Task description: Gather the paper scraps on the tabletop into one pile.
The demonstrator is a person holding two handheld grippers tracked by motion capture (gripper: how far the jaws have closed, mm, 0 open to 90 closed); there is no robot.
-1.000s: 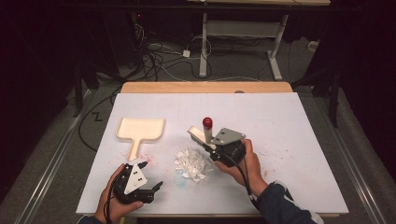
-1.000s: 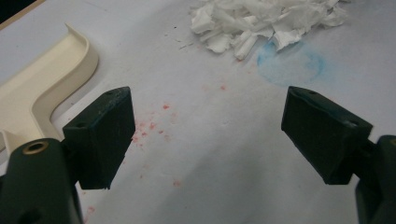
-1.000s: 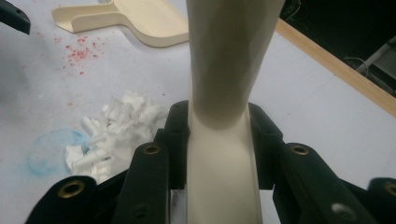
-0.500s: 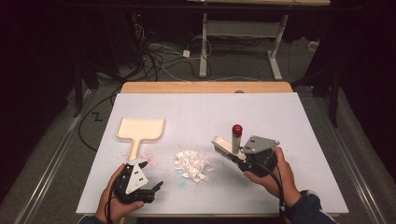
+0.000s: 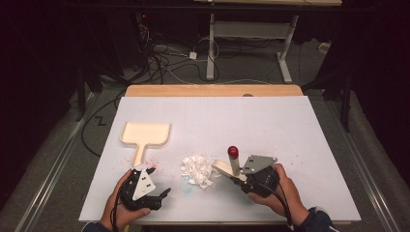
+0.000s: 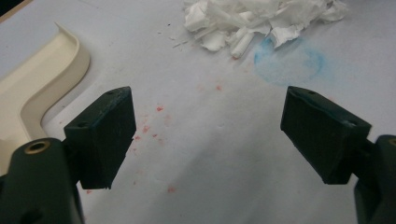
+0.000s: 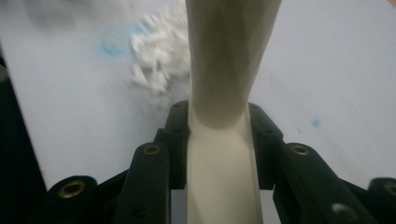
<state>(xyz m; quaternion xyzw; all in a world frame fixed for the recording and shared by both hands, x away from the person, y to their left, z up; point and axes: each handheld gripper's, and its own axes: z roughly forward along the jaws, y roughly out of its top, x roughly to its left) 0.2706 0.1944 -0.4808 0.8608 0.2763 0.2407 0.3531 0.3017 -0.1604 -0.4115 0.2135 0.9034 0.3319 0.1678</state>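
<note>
While the right gripper [image 5: 240, 176] clamps a cream brush [image 5: 227, 167] just beside the shredded paper pile [image 5: 197, 170], nothing looks swept yet, the dustpan [image 5: 145, 134] lies empty nearby, and the left gripper [image 5: 157, 193] waits with jaws apart.

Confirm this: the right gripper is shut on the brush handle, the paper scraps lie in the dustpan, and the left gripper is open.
One thing is wrong: the paper scraps lie on the table, apart from the dustpan, as the high view shows. The right gripper is shut on the brush handle, and the left gripper is open.
</note>
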